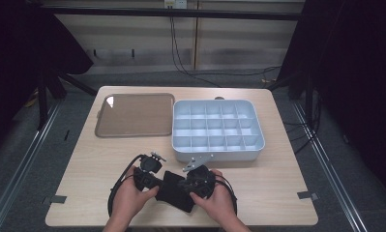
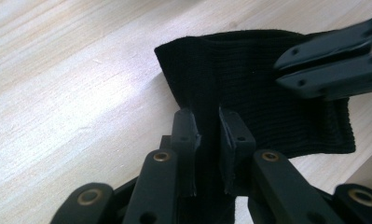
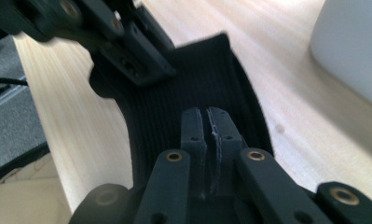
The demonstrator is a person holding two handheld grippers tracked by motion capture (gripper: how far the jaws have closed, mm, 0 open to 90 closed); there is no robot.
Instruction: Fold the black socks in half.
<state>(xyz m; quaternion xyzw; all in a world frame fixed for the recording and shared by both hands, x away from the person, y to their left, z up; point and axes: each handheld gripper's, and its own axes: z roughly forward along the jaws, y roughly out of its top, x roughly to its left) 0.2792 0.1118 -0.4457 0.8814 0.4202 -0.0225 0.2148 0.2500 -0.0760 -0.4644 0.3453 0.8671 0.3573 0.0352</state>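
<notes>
High view: sock (image 1: 175, 191) near table edge (image 1: 181, 225)

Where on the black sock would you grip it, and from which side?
At its edges, one per gripper, coming in low from the person's side. The sock lies flat and limp on the table, so only an edge fits between jaws. Left gripper and right gripper both pinch it.

Light wooden bench (image 1: 277, 193) has a white plastic divided organizer box (image 1: 217, 129) sitting right beside a flat brown rectangular tray (image 1: 135, 115), both toward the back.
</notes>
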